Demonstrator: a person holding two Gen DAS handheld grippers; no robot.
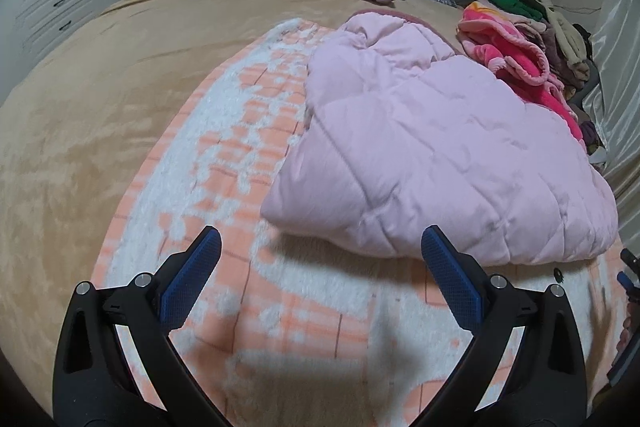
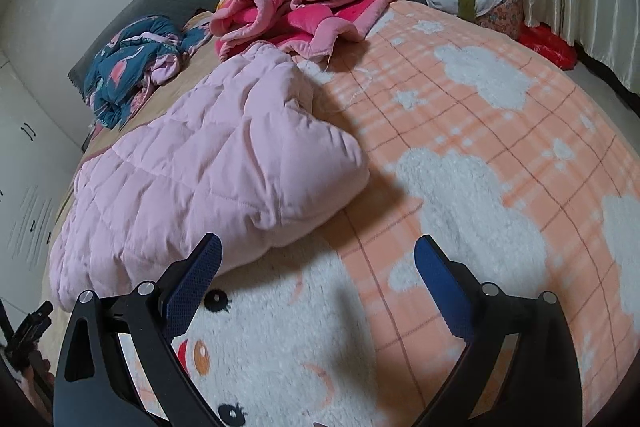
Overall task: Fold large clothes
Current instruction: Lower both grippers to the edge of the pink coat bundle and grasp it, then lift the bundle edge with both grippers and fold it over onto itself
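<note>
We see the pink quilted jacket (image 1: pixel 432 155) lying folded on the orange checked blanket (image 2: pixel 480 155) that covers the bed. Our left tool (image 1: pixel 320 247) hovers just before its near edge, fingers spread wide and holding nothing. Our right tool (image 2: pixel 316 255) is also wide apart and empty, its left finger (image 2: pixel 196 279) beside the jacket's corner.
</note>
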